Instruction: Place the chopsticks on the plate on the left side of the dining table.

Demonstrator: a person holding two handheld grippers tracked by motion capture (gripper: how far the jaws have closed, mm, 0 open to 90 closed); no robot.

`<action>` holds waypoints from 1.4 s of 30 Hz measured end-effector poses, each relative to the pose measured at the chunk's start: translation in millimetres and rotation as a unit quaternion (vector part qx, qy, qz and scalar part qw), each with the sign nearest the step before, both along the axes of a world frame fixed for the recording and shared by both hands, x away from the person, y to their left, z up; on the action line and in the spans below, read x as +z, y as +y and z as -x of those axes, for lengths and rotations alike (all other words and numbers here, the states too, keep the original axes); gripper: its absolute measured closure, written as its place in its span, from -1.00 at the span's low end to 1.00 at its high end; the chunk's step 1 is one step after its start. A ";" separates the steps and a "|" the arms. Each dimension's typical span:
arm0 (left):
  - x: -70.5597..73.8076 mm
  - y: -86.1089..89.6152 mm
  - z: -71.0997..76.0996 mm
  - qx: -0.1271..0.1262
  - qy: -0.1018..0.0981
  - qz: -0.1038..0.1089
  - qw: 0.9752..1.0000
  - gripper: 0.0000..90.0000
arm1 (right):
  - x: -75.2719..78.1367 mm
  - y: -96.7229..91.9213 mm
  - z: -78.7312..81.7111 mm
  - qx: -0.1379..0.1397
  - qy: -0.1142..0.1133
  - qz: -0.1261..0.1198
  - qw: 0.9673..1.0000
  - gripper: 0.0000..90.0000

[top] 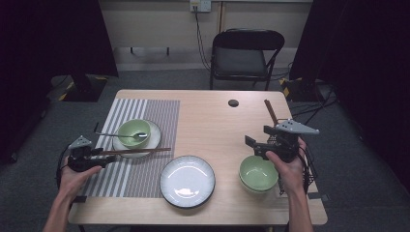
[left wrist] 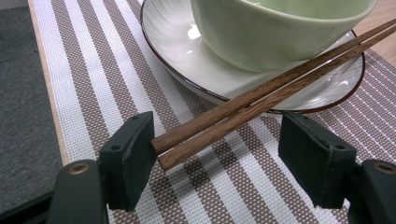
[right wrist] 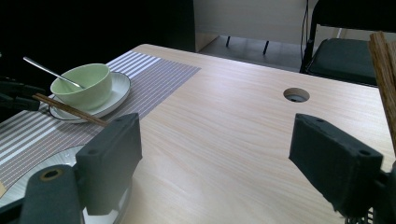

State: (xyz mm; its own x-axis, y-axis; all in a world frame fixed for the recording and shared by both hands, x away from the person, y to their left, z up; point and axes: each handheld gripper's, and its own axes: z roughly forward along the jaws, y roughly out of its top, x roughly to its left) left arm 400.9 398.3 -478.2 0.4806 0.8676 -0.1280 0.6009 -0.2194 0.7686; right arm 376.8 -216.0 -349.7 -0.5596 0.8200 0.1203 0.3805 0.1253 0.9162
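A pair of brown chopsticks [top: 140, 151] [left wrist: 261, 100] lies across the front rim of a small white plate [top: 153, 137] [left wrist: 187, 60]. On that plate stands a green bowl [top: 131, 131] [left wrist: 280, 32] with a spoon [top: 118, 135] in it. My left gripper [top: 104, 154] [left wrist: 219, 140] is open, low over the striped placemat [top: 145, 121]. The chopsticks' near ends lie between its jaws, close to the left pad, unpinched. My right gripper [top: 254, 146] [right wrist: 212, 140] hangs open and empty above stacked green bowls [top: 258, 173] at the right.
A larger white plate [top: 164, 174] sits at the table's front middle. More chopsticks [top: 270, 111] [right wrist: 385, 70] stick up behind my right gripper. A cable hole [top: 233, 103] [right wrist: 296, 94] marks the far side, and a folding chair [top: 246, 53] stands beyond the table.
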 end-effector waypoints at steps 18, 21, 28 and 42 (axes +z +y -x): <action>3.8 3.7 0.2 0.016 -0.011 0.009 1.000 -0.41 | -0.9 0.5 -1.5 0.001 0.002 0.002 1.000 -0.64; 7.6 5.8 0.3 0.019 -0.017 0.020 0.999 -0.42 | -1.1 0.1 -2.4 0.002 0.001 0.000 1.000 -0.64; 16.8 8.3 1.5 0.015 -0.024 0.050 0.998 -0.49 | -3.6 -2.5 -2.9 -0.003 0.006 0.001 1.000 -0.64; 32.0 11.6 23.8 0.016 -0.041 0.026 0.999 -0.55 | -4.5 1.8 -1.5 -0.003 0.006 0.009 1.000 -0.64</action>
State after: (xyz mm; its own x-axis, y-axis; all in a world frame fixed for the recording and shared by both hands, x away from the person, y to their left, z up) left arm 377.1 409.9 -446.2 0.4641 0.8756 -0.1340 0.5409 -0.1603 0.8257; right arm 378.3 -214.1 -354.2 -0.5537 0.8252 0.1115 0.3923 0.1404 0.9090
